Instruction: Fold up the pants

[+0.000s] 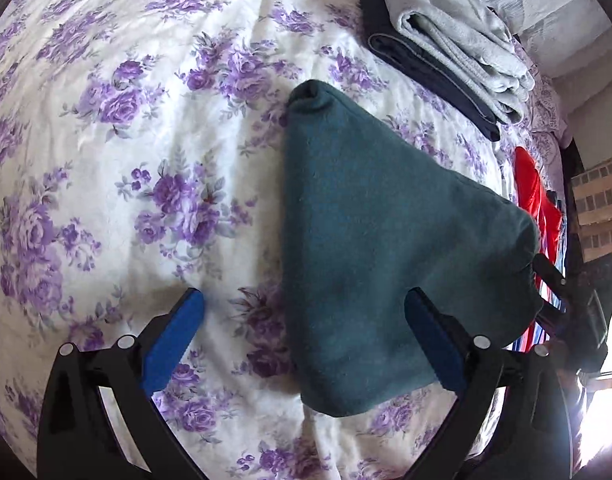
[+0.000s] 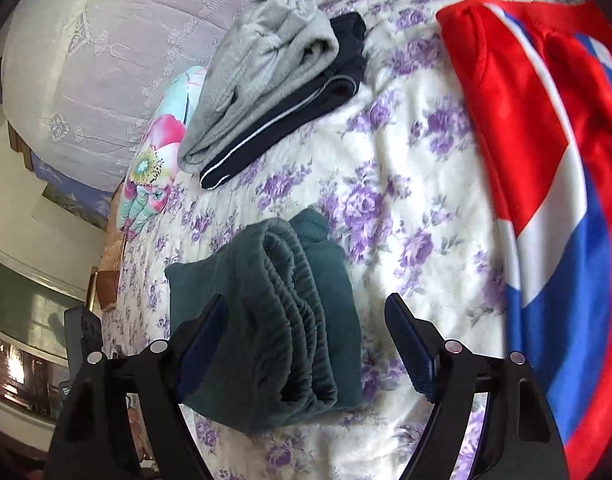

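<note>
The teal fleece pants (image 1: 378, 248) lie folded in a thick bundle on the floral bedspread (image 1: 146, 140). In the right wrist view the pants (image 2: 274, 320) show their gathered waistband layers facing me. My left gripper (image 1: 304, 304) is open, hovering just above the bundle's near left edge; its right finger overlaps the cloth. My right gripper (image 2: 304, 312) is open, its jaws either side of the waistband end, not pinching it. The right gripper's black tips (image 1: 548, 276) also show at the bundle's right end in the left wrist view.
A stack of folded grey pants (image 1: 458, 40) on dark navy pants (image 1: 422, 68) lies at the far side; it also shows in the right wrist view (image 2: 266, 80). A red, white and blue garment (image 2: 546, 180) lies unfolded at the right. A floral pillow (image 2: 162, 148) sits by the wall.
</note>
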Tool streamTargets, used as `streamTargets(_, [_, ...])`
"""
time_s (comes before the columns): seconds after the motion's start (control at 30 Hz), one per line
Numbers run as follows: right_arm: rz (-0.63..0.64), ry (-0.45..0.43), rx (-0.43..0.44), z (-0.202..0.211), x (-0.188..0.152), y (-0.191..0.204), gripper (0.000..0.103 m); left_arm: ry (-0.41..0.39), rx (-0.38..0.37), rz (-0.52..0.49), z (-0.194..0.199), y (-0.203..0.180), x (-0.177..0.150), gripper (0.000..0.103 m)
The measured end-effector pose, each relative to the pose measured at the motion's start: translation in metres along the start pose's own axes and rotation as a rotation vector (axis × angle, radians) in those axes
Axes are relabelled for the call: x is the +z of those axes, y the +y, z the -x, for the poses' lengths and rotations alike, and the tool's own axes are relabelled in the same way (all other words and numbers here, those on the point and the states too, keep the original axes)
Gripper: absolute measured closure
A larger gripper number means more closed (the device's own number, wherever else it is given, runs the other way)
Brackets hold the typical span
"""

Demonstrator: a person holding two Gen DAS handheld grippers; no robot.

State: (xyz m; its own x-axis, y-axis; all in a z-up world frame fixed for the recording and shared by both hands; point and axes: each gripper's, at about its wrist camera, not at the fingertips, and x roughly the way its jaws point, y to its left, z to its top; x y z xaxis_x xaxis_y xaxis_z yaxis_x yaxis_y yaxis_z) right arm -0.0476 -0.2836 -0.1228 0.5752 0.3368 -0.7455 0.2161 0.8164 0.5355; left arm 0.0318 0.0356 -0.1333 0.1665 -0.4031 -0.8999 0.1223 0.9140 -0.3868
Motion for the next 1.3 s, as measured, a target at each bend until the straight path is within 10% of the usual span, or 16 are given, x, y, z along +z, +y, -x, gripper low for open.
streamTargets(0.4, [0.236, 0.07, 0.004, -0.048, 0.031, 0.028, 0.022, 0.002, 0.141, -0.154, -0.021, -0.024, -0.008, 0.004])
streamTargets(0.7, [0.177, 0.09, 0.201, -0.031, 0.021, -0.007, 0.02, -0.001, 0.109, -0.152, -0.018, -0.019, -0.007, 0.004])
streamTargets(1.03, [0.177, 0.113, 0.194, -0.039, 0.018, 0.015, 0.003, 0.03, -0.176, -0.021, 0.005, 0.02, -0.007, 0.005])
streamTargets(1.3, [0.097, 0.101, 0.222, -0.032, 0.018, -0.013, 0.038, 0.037, -0.234, -0.101, 0.01, 0.004, -0.012, 0.006])
